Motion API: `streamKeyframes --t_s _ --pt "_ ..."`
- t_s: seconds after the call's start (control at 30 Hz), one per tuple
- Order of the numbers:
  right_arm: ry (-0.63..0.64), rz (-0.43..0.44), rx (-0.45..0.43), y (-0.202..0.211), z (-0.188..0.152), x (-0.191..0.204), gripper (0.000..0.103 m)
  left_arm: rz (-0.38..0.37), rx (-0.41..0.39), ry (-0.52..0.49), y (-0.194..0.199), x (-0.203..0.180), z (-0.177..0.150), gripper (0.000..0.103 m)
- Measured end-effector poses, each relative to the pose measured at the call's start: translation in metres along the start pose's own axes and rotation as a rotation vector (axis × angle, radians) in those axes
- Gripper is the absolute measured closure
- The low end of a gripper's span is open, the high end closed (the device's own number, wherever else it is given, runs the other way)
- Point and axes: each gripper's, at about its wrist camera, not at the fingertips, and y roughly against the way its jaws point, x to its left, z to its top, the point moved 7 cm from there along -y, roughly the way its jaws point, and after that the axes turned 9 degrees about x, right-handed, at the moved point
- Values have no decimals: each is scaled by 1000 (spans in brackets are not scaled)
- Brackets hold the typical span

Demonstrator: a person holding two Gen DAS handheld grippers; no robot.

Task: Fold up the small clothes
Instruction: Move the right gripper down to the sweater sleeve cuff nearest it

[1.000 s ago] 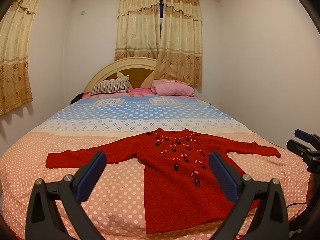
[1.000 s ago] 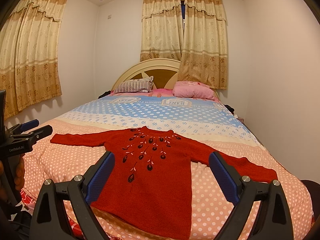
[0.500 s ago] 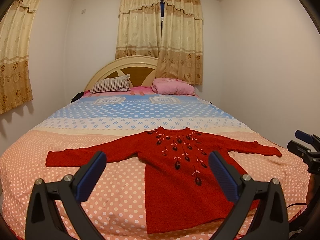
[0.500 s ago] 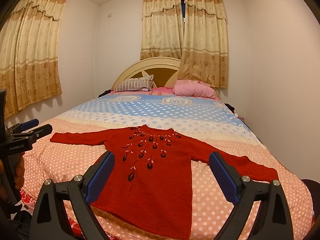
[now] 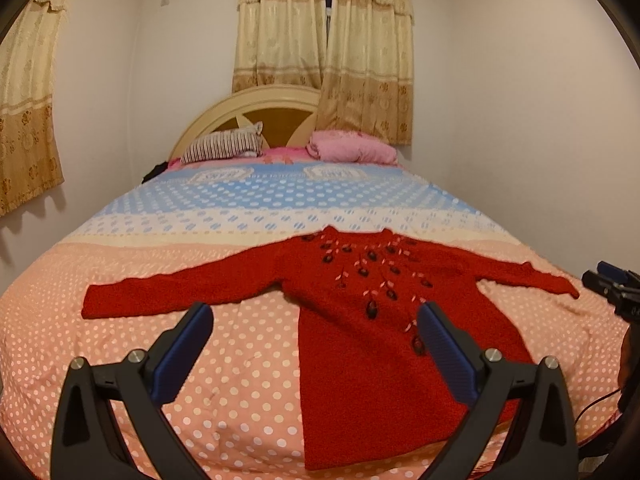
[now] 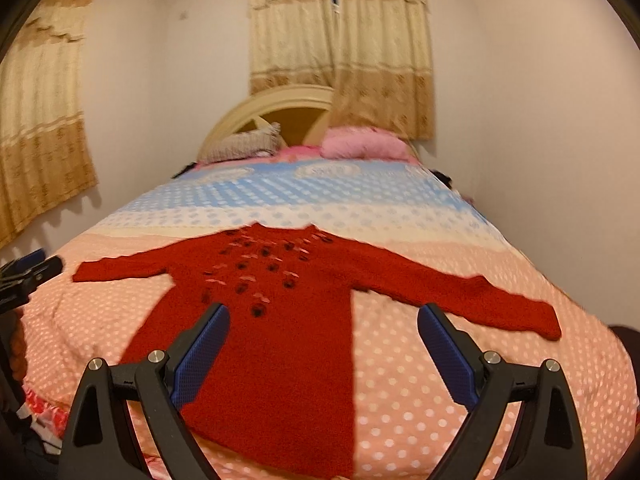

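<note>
Garment: red knit sweater (image 5: 372,320) lies flat and face-up on the bed (image 5: 240,360), neckline toward the headboard (image 5: 256,100), hem at the near edge, both sleeves spread out to the sides. Nothing folded yet, by the look of it.

Left gripper (image 5: 316,344): your jaws are spread wide, nothing between them; they hover above the near part of the bed, over the gap between the left sleeve (image 5: 176,294) and the body panel. Not touching the fabric.

Right gripper (image 6: 322,346): jaws likewise spread wide and empty, hovering over the lower body and hem. This view is smeared, so detail on the knit is poor.

Stage (judgement): start of the fold; the likely first move is taking a sleeve or side edge and bringing it across the chest.

Risk 1: the knit looks thick and loose. If you pinch only the top layer, the back layer may stay behind and the fold will bunch.

Risk 2: the hem sits right at the bed's near edge. A pull toward you could drag it over the edge.

Risk 3: the bedspread (image 6: 440,380) is soft and already slightly wrinkled. Jaws closing low could catch it along with the sweater.

Risk 4: the beaded or stitched trim (image 5: 372,276) on the chest may snag the pads if you slide across it.

Risk 5: the two grippers work near each other; crossing a sleeve over could bring them into contact.
</note>
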Motion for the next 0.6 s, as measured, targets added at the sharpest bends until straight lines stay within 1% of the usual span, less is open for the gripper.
streamKeyframes --t_s 0.13,0.27,0.4,0.6 --pt "-93 -28 35 -22 -1 -44 8 -1 46 -24 -25 -1 -1 0" --pt "-214 -65 68 -41 0 -99 8 -14 70 -76 -45 -8 8 0" --pt "-336 -136 95 -58 3 -165 8 -11 87 -124 -71 -14 20 0" --pt "-527 -208 122 -72 -1 -263 8 -6 125 -151 -116 -22 35 0"
